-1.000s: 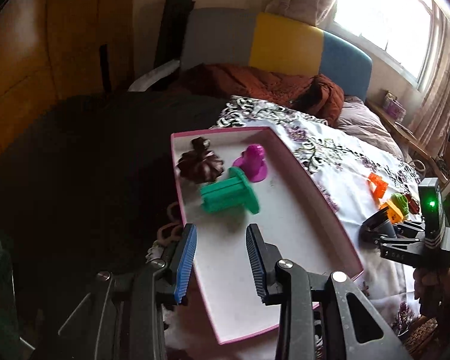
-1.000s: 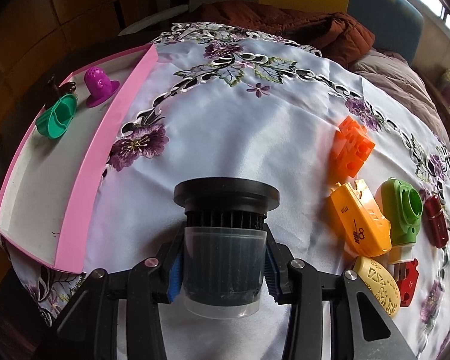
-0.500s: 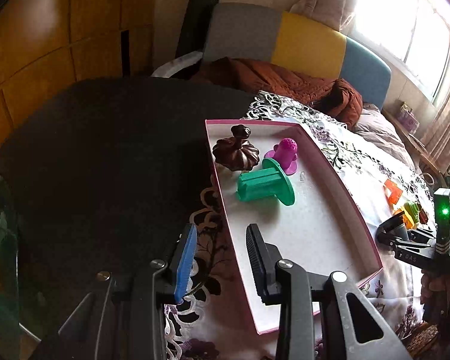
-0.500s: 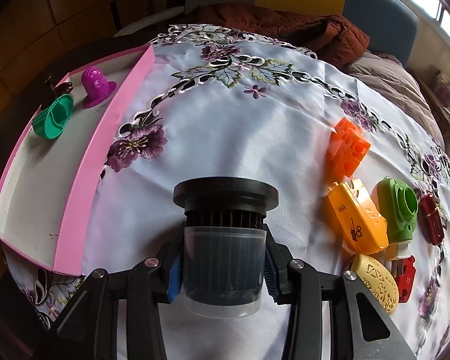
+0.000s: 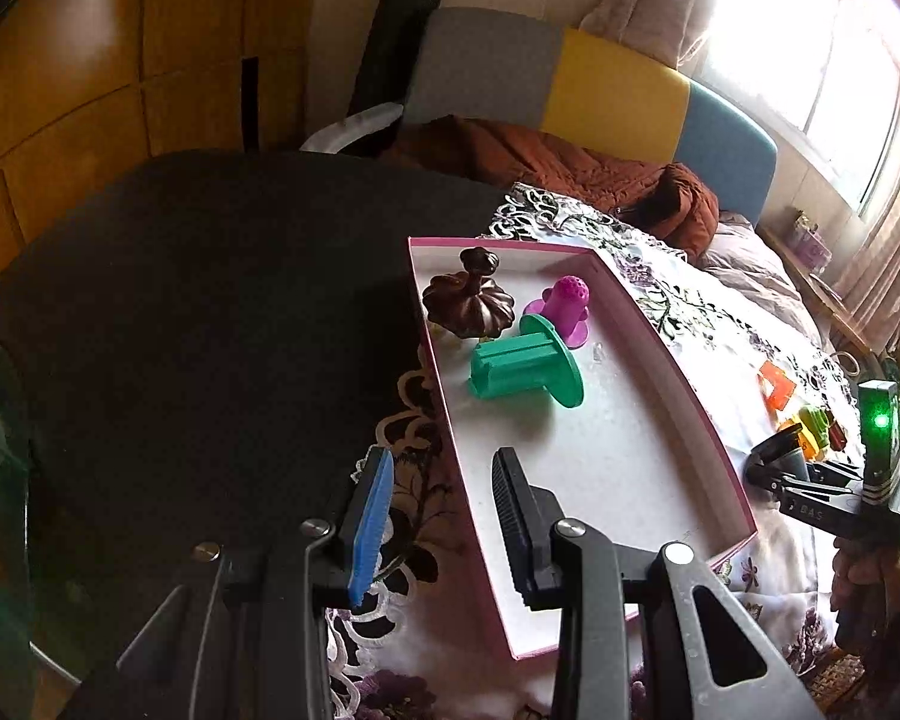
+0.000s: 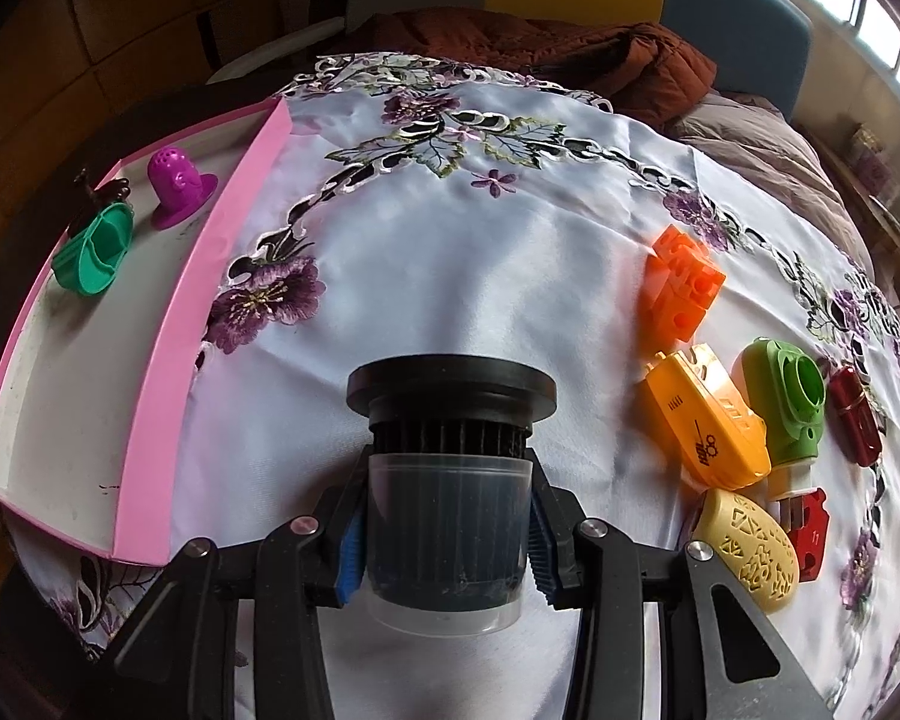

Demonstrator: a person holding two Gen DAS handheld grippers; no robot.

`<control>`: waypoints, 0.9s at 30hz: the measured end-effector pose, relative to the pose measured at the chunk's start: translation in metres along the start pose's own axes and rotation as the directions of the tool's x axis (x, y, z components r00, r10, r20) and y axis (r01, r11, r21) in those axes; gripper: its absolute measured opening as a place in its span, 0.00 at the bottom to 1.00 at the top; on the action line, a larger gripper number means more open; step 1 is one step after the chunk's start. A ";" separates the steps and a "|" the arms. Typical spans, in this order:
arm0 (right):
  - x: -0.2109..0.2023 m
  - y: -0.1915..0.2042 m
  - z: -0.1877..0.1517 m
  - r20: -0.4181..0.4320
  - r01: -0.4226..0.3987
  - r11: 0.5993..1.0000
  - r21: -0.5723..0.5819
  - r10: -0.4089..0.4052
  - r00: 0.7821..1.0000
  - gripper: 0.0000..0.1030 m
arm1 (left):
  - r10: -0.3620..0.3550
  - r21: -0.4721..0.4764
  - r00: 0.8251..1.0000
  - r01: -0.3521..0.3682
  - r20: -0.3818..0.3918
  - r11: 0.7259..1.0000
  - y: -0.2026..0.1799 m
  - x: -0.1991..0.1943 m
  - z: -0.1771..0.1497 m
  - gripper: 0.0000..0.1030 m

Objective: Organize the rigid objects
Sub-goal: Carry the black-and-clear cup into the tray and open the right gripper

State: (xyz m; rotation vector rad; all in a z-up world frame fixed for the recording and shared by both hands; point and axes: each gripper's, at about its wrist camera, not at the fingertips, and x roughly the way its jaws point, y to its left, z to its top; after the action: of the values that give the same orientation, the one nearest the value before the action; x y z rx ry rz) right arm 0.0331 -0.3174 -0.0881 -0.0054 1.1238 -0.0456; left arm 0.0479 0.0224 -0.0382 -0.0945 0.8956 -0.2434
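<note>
My right gripper (image 6: 447, 531) is shut on a black pleated filter with a clear cup (image 6: 447, 480), held above the white embroidered cloth (image 6: 480, 252). It also shows at the right of the left wrist view (image 5: 777, 465). A pink-rimmed white tray (image 5: 630, 468) holds a green flanged part (image 5: 525, 367), a magenta cap (image 5: 561, 306) and a dark brown knobbed lid (image 5: 468, 300). My left gripper (image 5: 441, 516) is open and empty, straddling the tray's near left edge. The tray (image 6: 156, 372) lies left in the right wrist view.
On the cloth to the right lie an orange block (image 6: 681, 285), a yellow-orange case (image 6: 705, 420), a green piece (image 6: 789, 399), dark red (image 6: 855, 414) and red (image 6: 810, 528) pieces and a cream perforated shell (image 6: 747, 546). A dark table (image 5: 210, 300) spreads left; a sofa stands behind.
My left gripper has drawn back and to the left, so the tray sits further right and away. The right gripper keeps its hold on the filter and has shifted only slightly.
</note>
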 end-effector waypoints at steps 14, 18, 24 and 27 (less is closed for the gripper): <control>-0.030 0.019 0.021 0.078 -0.049 0.999 -0.002 0.049 0.996 0.42 | 0.023 -0.035 1.000 -0.023 -0.021 0.999 0.017 0.003 -0.010 0.33; -0.041 0.041 0.029 0.114 -0.100 0.994 -0.045 0.105 0.988 0.42 | 0.020 -0.032 1.000 -0.021 -0.016 0.999 0.016 0.002 -0.011 0.33; -0.051 0.089 0.048 0.143 -0.174 0.973 -0.151 0.195 0.970 0.42 | 0.014 -0.024 1.000 -0.014 -0.021 1.000 0.013 0.002 -0.011 0.33; -0.043 0.112 0.058 0.132 -0.177 0.963 -0.202 0.206 0.970 0.42 | 0.014 -0.028 1.000 -0.014 -0.025 0.999 0.014 0.002 -0.012 0.33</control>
State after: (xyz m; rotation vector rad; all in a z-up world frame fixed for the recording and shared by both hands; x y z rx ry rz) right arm 0.0704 -0.2046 -0.0272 -0.0684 0.9681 0.2327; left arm 0.0426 0.0356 -0.0498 -0.1118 0.9242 -0.2191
